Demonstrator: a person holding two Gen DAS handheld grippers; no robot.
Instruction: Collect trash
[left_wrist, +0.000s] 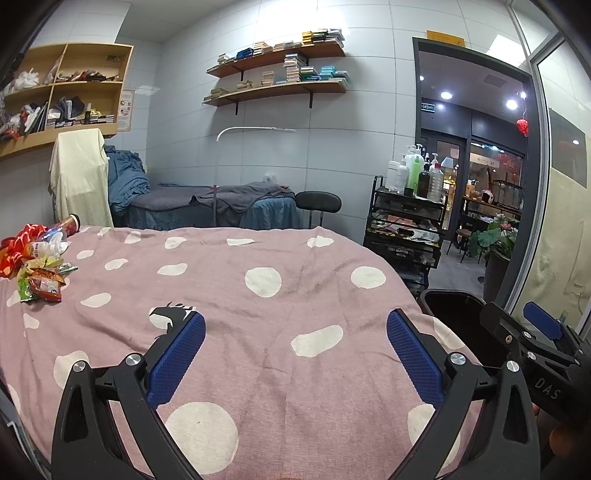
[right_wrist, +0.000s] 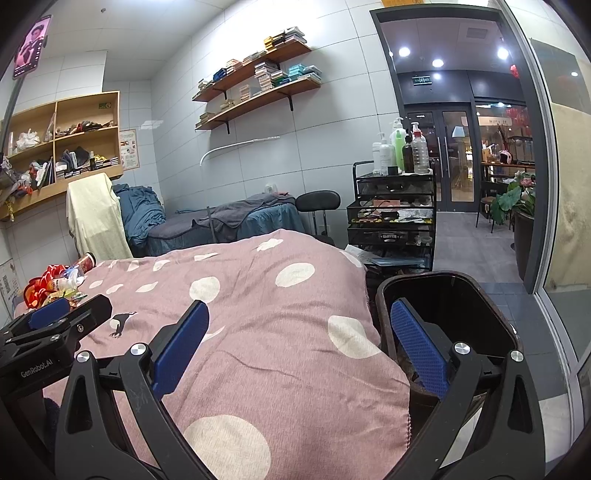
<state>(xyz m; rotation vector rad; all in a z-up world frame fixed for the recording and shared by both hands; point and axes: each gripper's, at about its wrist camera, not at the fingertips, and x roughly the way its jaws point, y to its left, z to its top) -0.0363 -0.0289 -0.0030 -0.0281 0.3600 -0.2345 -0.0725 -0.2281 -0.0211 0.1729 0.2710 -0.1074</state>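
A heap of trash (left_wrist: 38, 264) lies at the far left of the bed: snack wrappers, a crushed clear plastic bottle (left_wrist: 50, 242) and a red tube can (left_wrist: 70, 223). The same trash (right_wrist: 62, 284) shows small at the left in the right wrist view. A black bin (right_wrist: 448, 295) stands off the bed's right side; its rim (left_wrist: 454, 301) also shows in the left wrist view. My left gripper (left_wrist: 295, 325) is open and empty over the middle of the pink dotted cover (left_wrist: 258, 332). My right gripper (right_wrist: 299, 314) is open and empty, its right pad (right_wrist: 417, 343) over the bin's mouth.
A black wire cart (right_wrist: 391, 218) with bottles on top stands beyond the bin. A second bed with grey and blue covers (left_wrist: 221, 206) and a black stool (left_wrist: 317, 203) lie behind. Shelves hang on the wall. A glass door frame (right_wrist: 532, 184) is at the right.
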